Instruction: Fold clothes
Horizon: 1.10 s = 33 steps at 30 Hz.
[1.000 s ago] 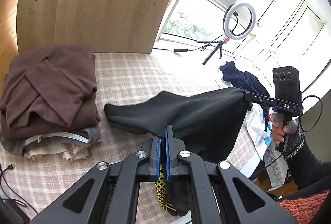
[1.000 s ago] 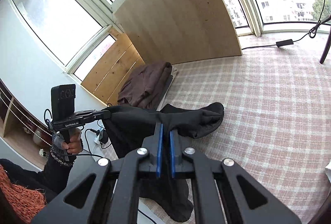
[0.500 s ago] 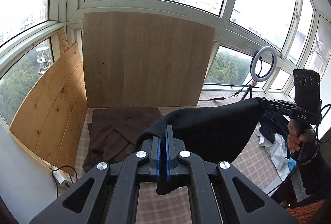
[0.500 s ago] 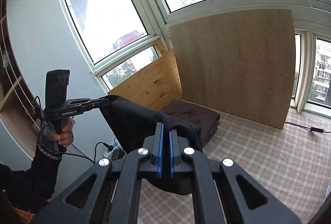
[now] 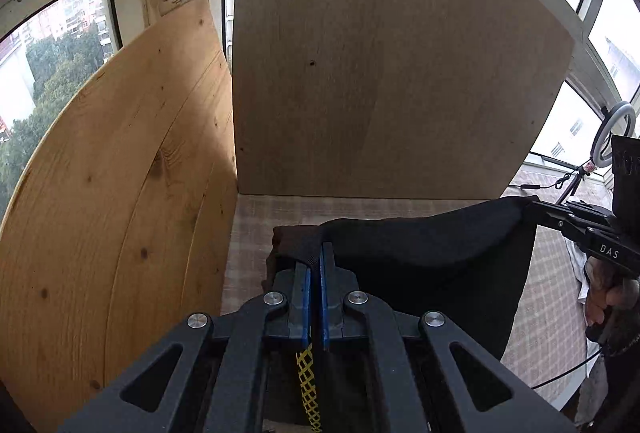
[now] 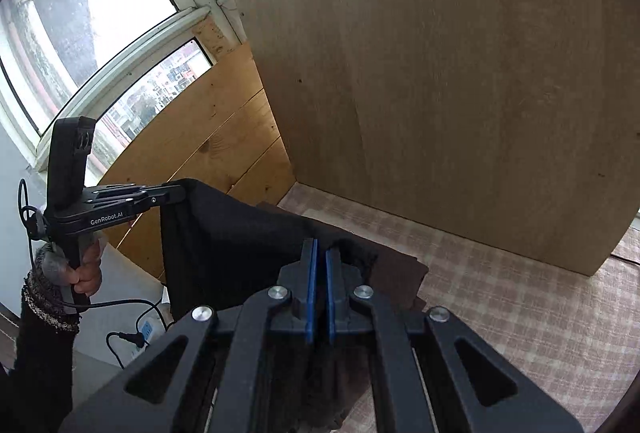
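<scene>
**Black garment held up between both tools, ready to lay down**

My left tool (image 5: pixel 315 297) was clamped shut on one corner of the black garment (image 5: pixel 420 265), the blue pads pinching a fold of cloth with hardly any gap. My right tool (image 6: pixel 319 291) was closed the same way on the opposite corner. From the left tool the top edge of the cloth ran out toward 2 o'clock to the right tool (image 5: pixel 532 207); from the right tool it ran toward 10 o'clock to the left tool (image 6: pixel 182 193). The edge sagged a little between them, and the rest hung below, clear of the surface as far as I could tell.

I judged this to be the lift-and-spread step, with the folding itself not yet done. The next move called for lowering both corners evenly and keeping the edge taut, so the cloth would land flat on the checked cover (image 6: pixel 520 293).

Just past the tools at 12 o'clock lay a brown folded garment (image 6: pixel 400 269), partly hidden by the black cloth. Wooden boards (image 5: pixel 380 73) stood upright beyond it, and a ring light (image 5: pixel 616 133) stood at 3 o'clock from the left tool.
</scene>
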Available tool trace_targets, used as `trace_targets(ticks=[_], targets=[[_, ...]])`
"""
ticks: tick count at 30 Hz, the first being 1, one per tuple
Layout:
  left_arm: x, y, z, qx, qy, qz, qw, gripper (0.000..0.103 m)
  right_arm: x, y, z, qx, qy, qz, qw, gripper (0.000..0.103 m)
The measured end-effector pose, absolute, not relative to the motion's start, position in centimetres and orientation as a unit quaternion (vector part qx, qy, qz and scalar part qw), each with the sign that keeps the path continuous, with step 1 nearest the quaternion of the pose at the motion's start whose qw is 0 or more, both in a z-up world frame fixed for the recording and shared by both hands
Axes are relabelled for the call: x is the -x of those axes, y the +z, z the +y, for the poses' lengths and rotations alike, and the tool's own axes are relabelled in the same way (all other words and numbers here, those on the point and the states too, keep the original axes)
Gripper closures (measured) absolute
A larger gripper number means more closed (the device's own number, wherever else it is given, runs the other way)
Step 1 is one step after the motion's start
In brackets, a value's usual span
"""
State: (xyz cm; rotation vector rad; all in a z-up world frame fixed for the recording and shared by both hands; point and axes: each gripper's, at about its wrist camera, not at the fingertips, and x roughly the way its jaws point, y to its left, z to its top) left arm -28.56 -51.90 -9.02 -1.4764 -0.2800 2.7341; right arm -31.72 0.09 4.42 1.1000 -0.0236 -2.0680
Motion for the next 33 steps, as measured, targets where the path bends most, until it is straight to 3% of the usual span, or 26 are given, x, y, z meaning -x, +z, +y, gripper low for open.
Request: trace_targets(ticks=[10, 14, 15, 17, 20, 24, 27, 30, 33], targets=[[35.9, -16.7, -52.6, 0.538, 0.838, -0.089, 0.016, 0.096, 40.3, -3.4, -0.4, -0.550, -0.758, -0.046, 0.349, 0.097], [36.2, -17.1, -52.0, 0.548, 0.833, -0.074, 0.011, 0.095, 41.3, -3.0, 2.0, -0.559, -0.728, -0.114, 0.379, 0.094], [36.1, -17.0, -51.9, 0.548, 0.833, -0.070, 0.010, 0.095, 41.2, -2.2, 2.5, -0.553, -0.730, -0.115, 0.384, 0.089], [35.8, -16.6, -51.8, 0.550, 0.833, -0.062, 0.011, 0.092, 40.7, -0.7, 3.2, -0.539, -0.745, -0.091, 0.383, 0.080], [35.3, -16.1, -51.2, 0.554, 0.832, -0.027, -0.008, 0.082, 38.9, 1.2, 3.4, -0.506, -0.778, -0.038, 0.370, 0.080], [34.9, -15.7, -50.8, 0.552, 0.833, -0.023, -0.002, 0.080, 35.6, 2.3, 0.4, -0.458, -0.776, 0.012, 0.433, 0.080], [35.1, -15.6, -51.0, 0.557, 0.830, -0.002, -0.039, 0.078, 35.5, 1.0, -3.7, -0.461, -0.777, 0.070, 0.422, 0.080], [33.9, -14.4, -51.7, 0.538, 0.840, -0.022, -0.065, 0.083, 36.2, -1.9, -5.9, -0.486, -0.781, 0.135, 0.368, 0.080], [32.1, -12.5, -50.2, 0.491, 0.870, -0.038, -0.031, 0.082, 35.9, -1.9, -5.3, -0.471, -0.790, 0.117, 0.374, 0.080]])
